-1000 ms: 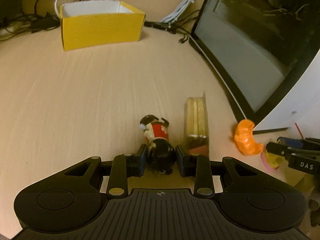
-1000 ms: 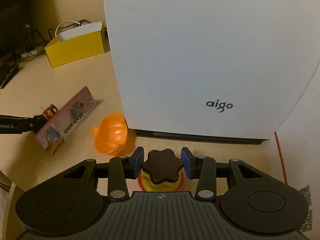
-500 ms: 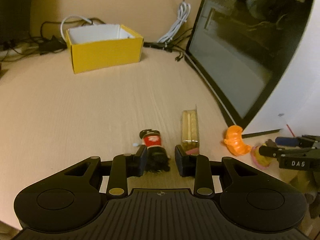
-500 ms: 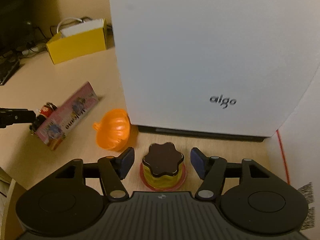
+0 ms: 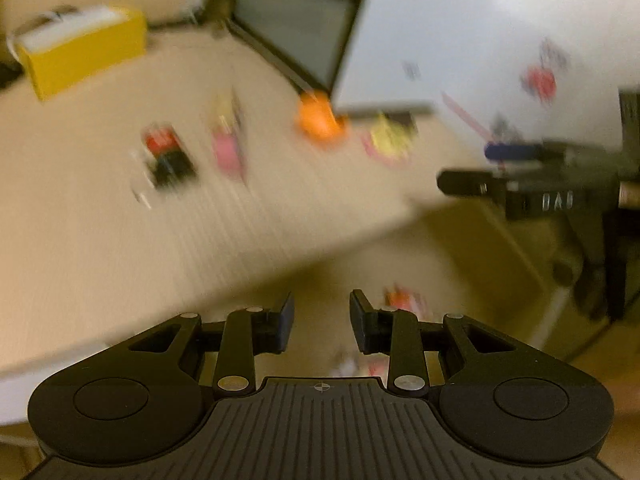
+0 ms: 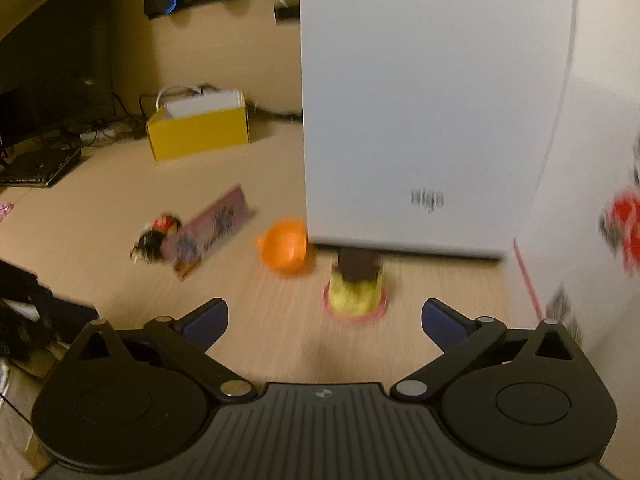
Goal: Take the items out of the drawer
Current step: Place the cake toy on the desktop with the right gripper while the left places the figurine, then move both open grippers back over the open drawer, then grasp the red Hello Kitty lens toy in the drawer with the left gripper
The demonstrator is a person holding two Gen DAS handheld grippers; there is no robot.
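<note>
The left wrist view is blurred. My left gripper (image 5: 320, 320) hangs past the desk edge over the open drawer (image 5: 460, 248), its jaws apart with nothing between them. A red and white item (image 5: 404, 300) lies in the drawer just beyond it. On the desk lie the small doll (image 5: 168, 156), the snack packet (image 5: 228, 140), the orange pumpkin (image 5: 318, 120) and the yellow cake toy (image 5: 390, 136). My right gripper (image 6: 324, 312) is opening wide and holds nothing. The cake toy (image 6: 356, 284) stands on the desk just ahead of its fingertips, apart from them.
A white computer case (image 6: 432, 100) stands right behind the cake toy and the pumpkin (image 6: 284, 250). A yellow box (image 6: 198, 132) sits at the back of the desk among cables. A dark screen (image 5: 292, 20) leans beside the case. A keyboard (image 6: 36, 166) lies far left.
The left gripper let go of the doll, drew back off the desk and rolled, now over the drawer. The right gripper opened wide off the cake toy and pulled back from it.
</note>
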